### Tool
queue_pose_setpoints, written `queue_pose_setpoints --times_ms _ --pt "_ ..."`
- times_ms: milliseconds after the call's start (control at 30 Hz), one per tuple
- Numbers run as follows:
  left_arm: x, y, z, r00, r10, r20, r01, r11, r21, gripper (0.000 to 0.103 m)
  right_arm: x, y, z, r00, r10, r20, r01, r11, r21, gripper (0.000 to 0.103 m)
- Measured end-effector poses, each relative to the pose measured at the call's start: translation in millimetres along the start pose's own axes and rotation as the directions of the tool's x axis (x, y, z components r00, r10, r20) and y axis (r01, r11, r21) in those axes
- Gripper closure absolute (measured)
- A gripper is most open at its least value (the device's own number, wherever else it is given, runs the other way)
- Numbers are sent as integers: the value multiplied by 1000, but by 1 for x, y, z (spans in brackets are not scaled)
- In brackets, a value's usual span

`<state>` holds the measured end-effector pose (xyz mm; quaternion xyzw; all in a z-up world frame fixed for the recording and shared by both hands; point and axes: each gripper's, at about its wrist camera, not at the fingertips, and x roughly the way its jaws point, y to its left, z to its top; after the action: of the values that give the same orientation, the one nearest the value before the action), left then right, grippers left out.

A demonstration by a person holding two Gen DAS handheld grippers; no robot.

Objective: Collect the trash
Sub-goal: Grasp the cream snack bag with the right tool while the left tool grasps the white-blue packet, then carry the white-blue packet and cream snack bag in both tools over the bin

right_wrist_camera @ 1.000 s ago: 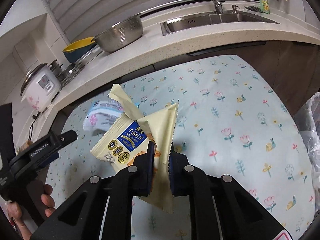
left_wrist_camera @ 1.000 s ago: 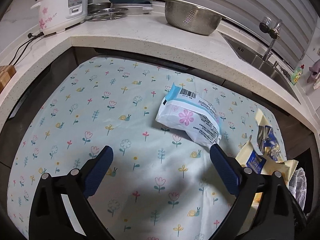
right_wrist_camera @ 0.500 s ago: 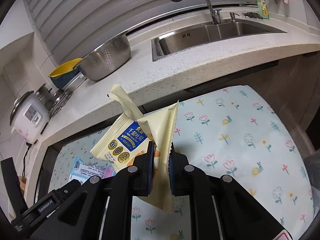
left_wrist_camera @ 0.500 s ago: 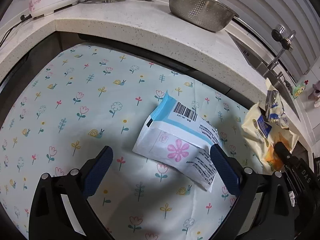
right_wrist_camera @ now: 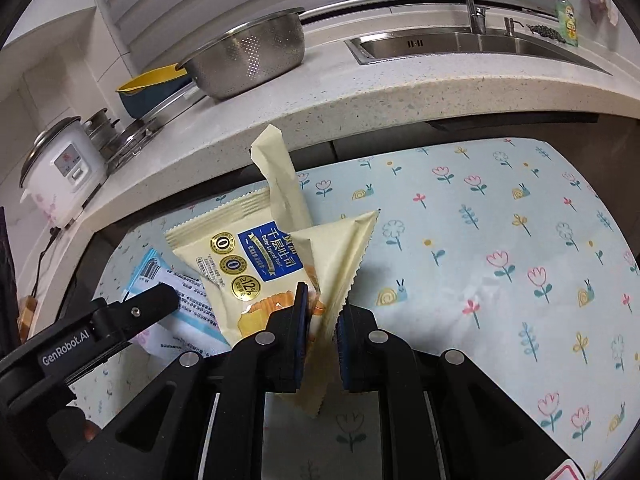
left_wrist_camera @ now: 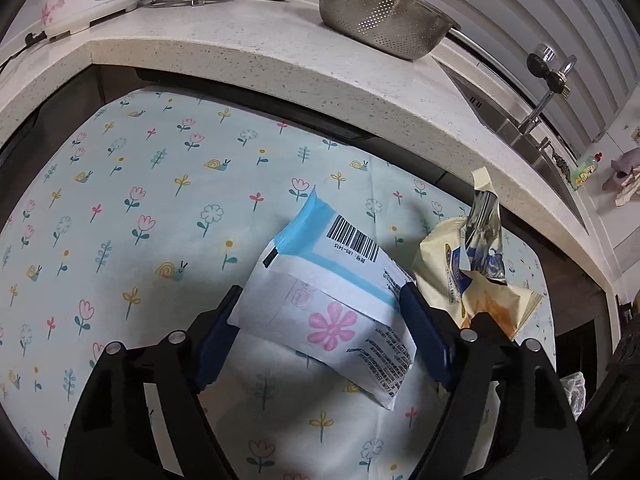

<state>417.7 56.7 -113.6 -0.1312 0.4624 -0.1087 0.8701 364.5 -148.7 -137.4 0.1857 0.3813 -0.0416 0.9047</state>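
A white and blue wipes packet (left_wrist_camera: 332, 300) with a pink flower and a barcode lies on the floral cloth (left_wrist_camera: 160, 216). My left gripper (left_wrist_camera: 320, 332) is open, its jaws on either side of the packet's near end. My right gripper (right_wrist_camera: 322, 316) is shut on a torn cream toast wrapper (right_wrist_camera: 256, 264) and holds it above the cloth. That wrapper also shows at the right of the left wrist view (left_wrist_camera: 472, 268). The wipes packet shows in the right wrist view (right_wrist_camera: 180, 304), partly behind the left gripper's finger.
A stone counter (left_wrist_camera: 280, 60) curves around the cloth, with a steel colander (left_wrist_camera: 380, 20), a rice cooker (right_wrist_camera: 60, 168), a yellow and blue basin (right_wrist_camera: 152, 88) and a sink (right_wrist_camera: 480, 44). A clear plastic bag (left_wrist_camera: 576, 392) shows at the lower right.
My left gripper has moved forward, so its jaws now straddle the wipes packet and have narrowed. My right gripper has moved left with the wrapper, closer to the left gripper.
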Motion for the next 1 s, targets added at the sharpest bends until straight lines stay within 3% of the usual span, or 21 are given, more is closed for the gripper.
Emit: queue_pose_setpoints --times_ms 100,167,467,1000 --pt "-13 -2 -9 1000 -16 4 16 1000 14 43 -14 -6 -12 1000 -2 -12 2 1000 18 91" --pt "-22 -4 -14 999 -32 -6 32 999 22 69 -26 -11 -19 1000 -7 -9 8 999 35 91" --pt "-67 -24 -50 997 -68 -22 69 995 65 83 -92 -34 -47 999 -42 14 40 995 93 91" --pt "-140 -103 -112 991 -136 -16 136 971 195 85 -212 -102 -74 986 -113 120 89 978 186 91"
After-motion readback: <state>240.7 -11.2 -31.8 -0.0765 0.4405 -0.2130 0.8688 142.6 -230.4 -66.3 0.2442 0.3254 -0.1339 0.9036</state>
